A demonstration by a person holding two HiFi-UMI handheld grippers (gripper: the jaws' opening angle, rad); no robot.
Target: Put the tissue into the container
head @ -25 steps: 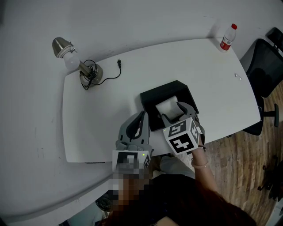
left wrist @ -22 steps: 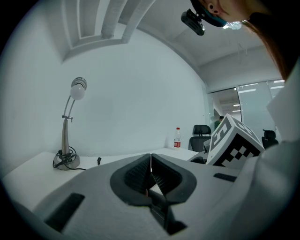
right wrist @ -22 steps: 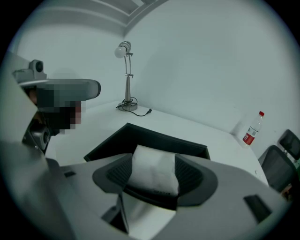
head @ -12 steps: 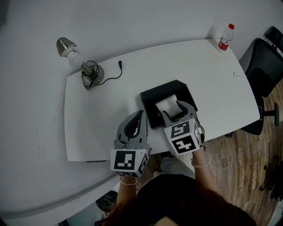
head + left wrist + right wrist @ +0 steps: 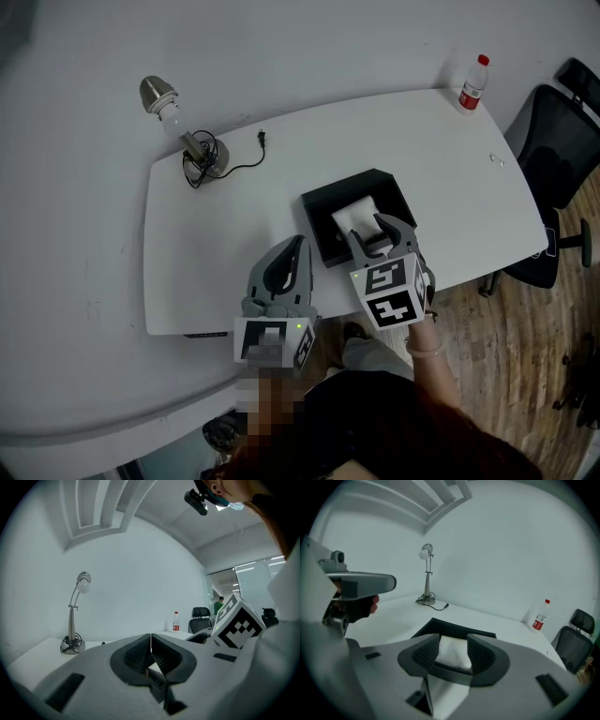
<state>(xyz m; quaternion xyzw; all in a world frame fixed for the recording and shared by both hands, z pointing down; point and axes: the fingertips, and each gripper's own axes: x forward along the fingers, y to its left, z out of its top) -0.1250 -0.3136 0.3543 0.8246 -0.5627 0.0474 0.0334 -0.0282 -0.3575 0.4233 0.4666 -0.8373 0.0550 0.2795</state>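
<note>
Since a second ago the right gripper (image 5: 378,232) has stayed over the black container (image 5: 317,220) while its jaws narrowed, and the left gripper (image 5: 298,246) has kept to the front edge of the table (image 5: 216,244).

From the head view I see the white tissue (image 5: 352,216) lying inside the container, with the right jaw tips over its near end.

Through the left gripper view, the jaws are pressed together with nothing between them, and a lamp (image 5: 75,616) and a bottle (image 5: 176,621) stand beyond.

Through the right gripper view, the jaws are closing with the tissue between them. I cannot tell whether the pads press it yet.
</note>
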